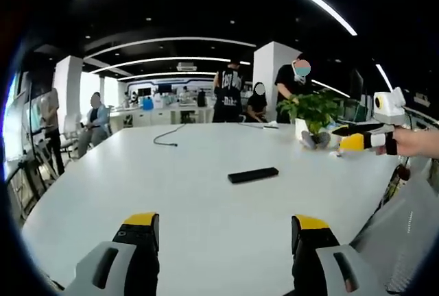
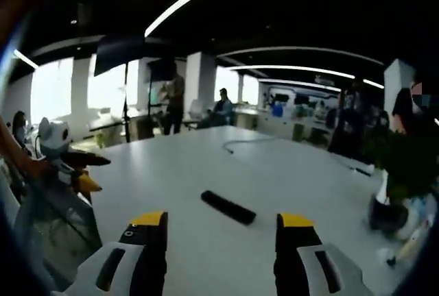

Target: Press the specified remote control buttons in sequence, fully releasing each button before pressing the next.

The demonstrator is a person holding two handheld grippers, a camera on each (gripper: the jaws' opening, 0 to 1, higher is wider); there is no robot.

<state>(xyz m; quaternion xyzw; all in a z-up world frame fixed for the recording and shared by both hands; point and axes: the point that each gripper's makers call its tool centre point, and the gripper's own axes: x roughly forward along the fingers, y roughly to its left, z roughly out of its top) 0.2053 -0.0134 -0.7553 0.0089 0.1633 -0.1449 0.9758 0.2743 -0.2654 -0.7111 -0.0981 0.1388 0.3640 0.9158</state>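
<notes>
A slim black remote control (image 1: pixel 253 175) lies flat on the white table (image 1: pixel 178 193), a little beyond my left gripper (image 1: pixel 226 233). That gripper is open, its yellow-tipped jaws wide apart and empty. My right gripper (image 1: pixel 358 140) comes in from the right, held by a hand above the table's edge. In the right gripper view the remote control (image 2: pixel 228 207) lies just ahead of my right gripper (image 2: pixel 223 233), which is open with nothing between its jaws. My left gripper (image 2: pixel 77 171) appears at the left edge there.
A potted plant (image 1: pixel 312 111) stands on the table's far right, with small items at its foot. A thin dark cable (image 1: pixel 168 136) trails across the far side. Several people stand or sit beyond the table. The plant (image 2: pixel 405 166) is at the right in the right gripper view.
</notes>
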